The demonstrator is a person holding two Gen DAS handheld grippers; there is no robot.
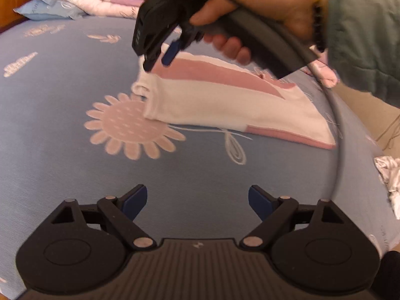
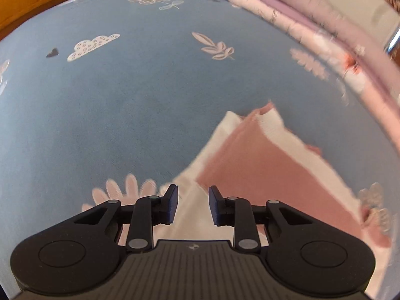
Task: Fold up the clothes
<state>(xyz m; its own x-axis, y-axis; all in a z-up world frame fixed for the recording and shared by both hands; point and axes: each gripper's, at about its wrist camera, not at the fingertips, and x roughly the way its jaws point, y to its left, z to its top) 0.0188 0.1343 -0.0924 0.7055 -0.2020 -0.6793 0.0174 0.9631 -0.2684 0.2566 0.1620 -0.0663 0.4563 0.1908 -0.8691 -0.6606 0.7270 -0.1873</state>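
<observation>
My left claw [image 1: 197, 201] hovers spread and empty over the blue bed [image 1: 62, 80]. The white-and-pink garment [image 1: 212, 102] lies half-folded ahead. My right claw [image 2: 193, 205], half-closed astride its corner, should pinch both layers squarely before drawing across.

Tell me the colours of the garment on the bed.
The garment is white with dusty-pink panels, clearest in the left wrist view.

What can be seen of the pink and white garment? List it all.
The garment is soft knit cloth, white with dusty pink panels and a pink hem band. It is folded and lies on the blue flowered bedsheet. Its left corner is bunched and raised at the right gripper, whose jaws straddle it with a gap showing.
</observation>
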